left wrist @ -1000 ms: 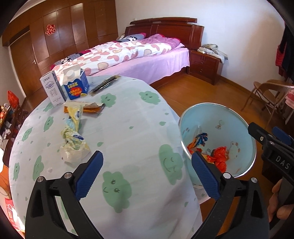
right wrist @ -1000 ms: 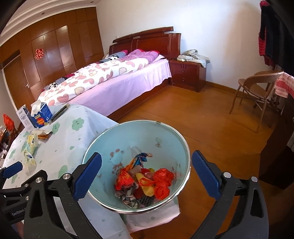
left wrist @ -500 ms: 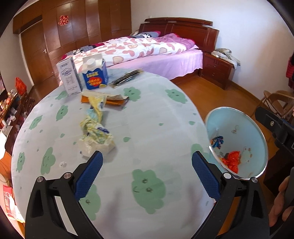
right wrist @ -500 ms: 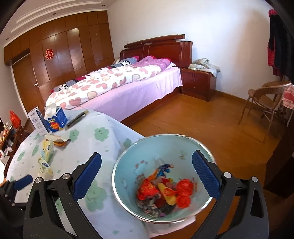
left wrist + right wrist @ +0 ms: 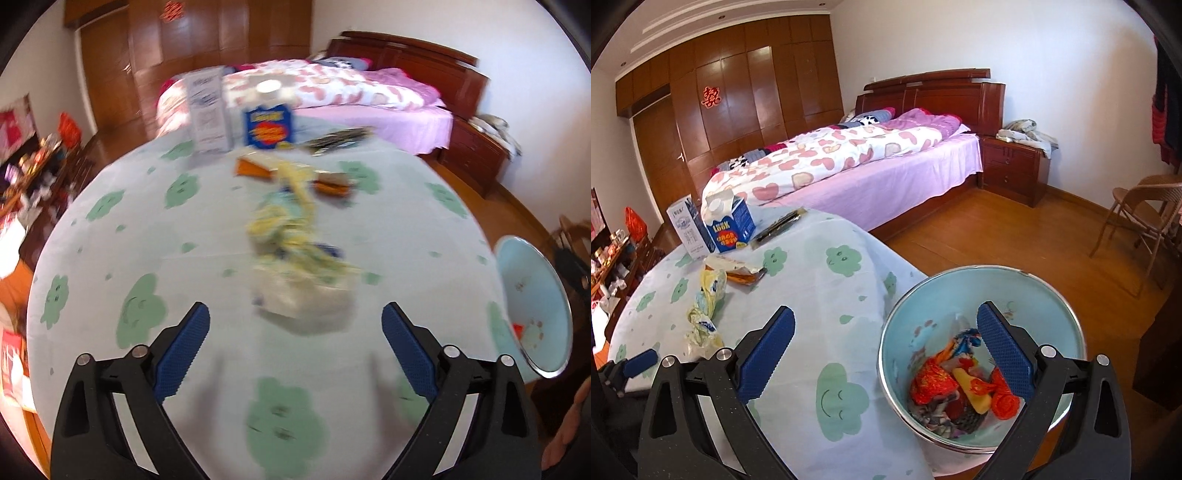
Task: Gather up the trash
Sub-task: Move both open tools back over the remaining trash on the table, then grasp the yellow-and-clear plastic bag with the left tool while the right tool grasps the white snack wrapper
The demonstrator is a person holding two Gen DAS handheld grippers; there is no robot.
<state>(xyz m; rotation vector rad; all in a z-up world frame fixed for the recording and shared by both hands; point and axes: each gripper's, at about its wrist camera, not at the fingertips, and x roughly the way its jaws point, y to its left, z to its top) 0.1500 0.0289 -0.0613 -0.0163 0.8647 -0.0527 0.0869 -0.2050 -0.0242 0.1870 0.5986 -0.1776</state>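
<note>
Two handheld grippers over a round table w/ a pale cloth [image 5: 110, 258] printed w/ green clouds. Left gripper [image 5: 295, 336]: jaws released and wide apart, having just narrowed a little, nothing between the pads. Straight ahead of it, just beyond the fingertips and roughly centred btwn them, lies the crumpled yellow-white wrapper [image 5: 295, 266], blurred in the left wrist view. Its long axis runs away from the tongs toward the far side of the table, so the jaws straddle it across the narrow way. Left hand is clearly the nearer one; in the right wrist view the wrapper [image 5: 703, 314] sits well off to the left of the right gripper [image 5: 886, 350], which is also released and empty.

Beyond the wrapper, further from the left tongs: a flat orange packet [image 5: 258, 168], then two upright cartons at the far edge, a white carton [image 5: 208, 110] on the left and a blue carton [image 5: 269, 123] beside it, plus a dark flat packet [image 5: 340, 138] to their right. Nothing stands btwn the left tongs and the wrapper.

Far right of the left tongs, off the table edge, is the pale blue bin [image 5: 1034, 295], w/ red and yellow scraps inside; it sits under the right tongs' right finger. Likely next: lower onto the wrapper and pinch.
</note>
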